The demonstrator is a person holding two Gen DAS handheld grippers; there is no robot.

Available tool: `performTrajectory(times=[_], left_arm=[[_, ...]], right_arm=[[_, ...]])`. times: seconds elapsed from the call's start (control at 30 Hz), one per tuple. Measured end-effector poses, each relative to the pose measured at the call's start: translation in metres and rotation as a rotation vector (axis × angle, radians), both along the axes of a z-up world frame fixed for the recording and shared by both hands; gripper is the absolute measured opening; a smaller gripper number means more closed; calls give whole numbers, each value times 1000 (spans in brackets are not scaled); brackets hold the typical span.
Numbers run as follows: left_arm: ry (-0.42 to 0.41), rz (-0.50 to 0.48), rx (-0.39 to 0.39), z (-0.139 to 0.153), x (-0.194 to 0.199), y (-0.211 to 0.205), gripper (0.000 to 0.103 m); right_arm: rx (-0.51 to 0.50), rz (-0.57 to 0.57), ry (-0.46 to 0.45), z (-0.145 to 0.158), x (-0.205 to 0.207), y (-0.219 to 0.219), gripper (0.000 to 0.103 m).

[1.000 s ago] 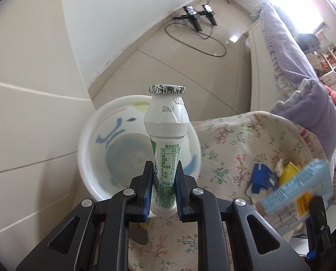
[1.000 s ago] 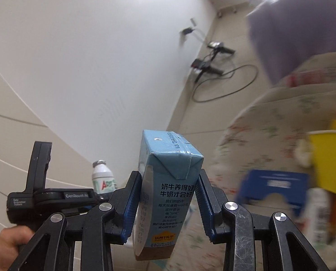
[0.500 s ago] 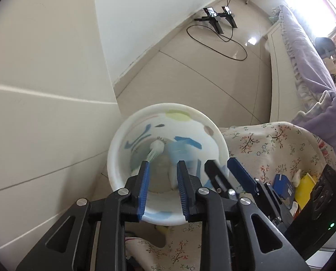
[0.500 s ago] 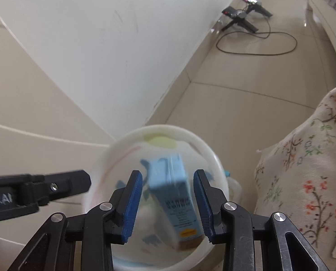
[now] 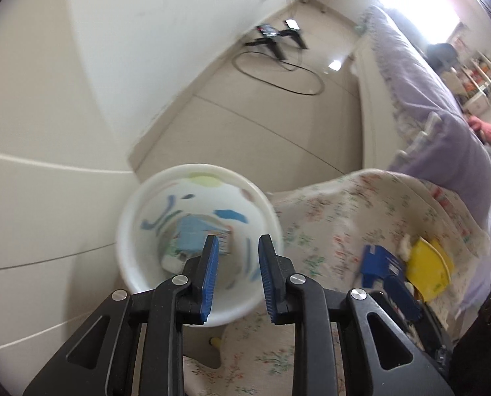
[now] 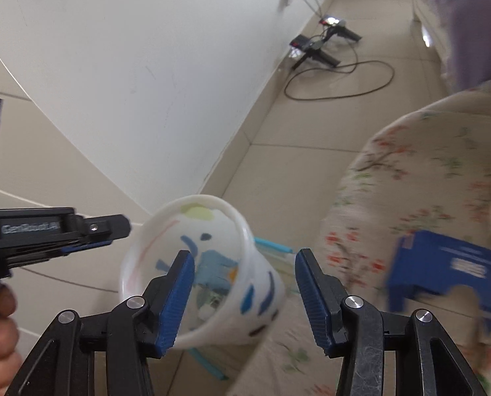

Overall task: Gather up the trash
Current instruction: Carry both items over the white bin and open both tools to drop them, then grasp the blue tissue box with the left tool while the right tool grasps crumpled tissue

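White plastic bin (image 5: 192, 300) beside the table holds blue carton (image 5: 192, 236) & bottle. Left gripper (image 5: 235, 277) part-open, empty; right gripper (image 6: 242, 300) opening, empty, both above the bin for drops.

My round white plastic bin (image 5: 166, 194) carries blue strokes and a pale yellow-green patch. A light blue milk carton (image 5: 192, 236) lies inside. My hand-held gripper (image 5: 235, 274) is black with blue ribbed pads (image 5: 210, 274). The cream cloth (image 5: 337, 217) bears red-and-green flowers; on it sit a dark blue box (image 5: 379, 264) and a yellow piece (image 5: 430, 267).
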State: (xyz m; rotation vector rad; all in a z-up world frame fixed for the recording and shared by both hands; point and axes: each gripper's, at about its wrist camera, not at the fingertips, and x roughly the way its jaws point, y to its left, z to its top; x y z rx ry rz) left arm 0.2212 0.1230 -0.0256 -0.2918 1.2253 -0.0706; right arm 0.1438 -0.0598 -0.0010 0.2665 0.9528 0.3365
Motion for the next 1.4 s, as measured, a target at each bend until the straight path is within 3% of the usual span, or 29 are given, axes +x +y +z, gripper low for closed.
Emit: performTrajectory(times=[0.23, 0.3, 0.4, 0.53, 0.67, 0.83, 0.9, 1.0, 1.17, 1.27, 1.4], left_arm=[[-77, -160, -13, 19, -18, -68, 27], [-91, -215, -34, 20, -25, -91, 27], [-118, -295, -5, 21, -37, -127, 27], [-141, -418, 56, 12, -52, -169, 27], [-99, -470, 67, -6, -52, -194, 27], [-5, -407, -41, -27, -32, -201, 30], [26, -373, -82, -35, -25, -201, 41], [63, -352, -106, -46, -20, -207, 46], [100, -326, -20, -60, -16, -216, 47], [63, -310, 46, -57, -14, -215, 47], [26, -415, 152, -57, -15, -233, 50]], right_arm=[[-47, -68, -102, 89, -52, -95, 57], [-57, -113, -119, 108, -64, -128, 63], [-95, -186, -121, 118, -78, -170, 67], [-49, -298, -48, 92, -94, -225, 67], [46, -371, 108, 51, -95, -250, 67], [81, -375, 155, 42, -97, -255, 67], [106, -367, 176, 36, -94, -255, 67], [125, -361, 211, 31, -94, -252, 67], [124, -357, 233, 26, -95, -252, 67], [126, -356, 236, 26, -96, -254, 67], [129, -357, 243, 26, -96, -254, 67]])
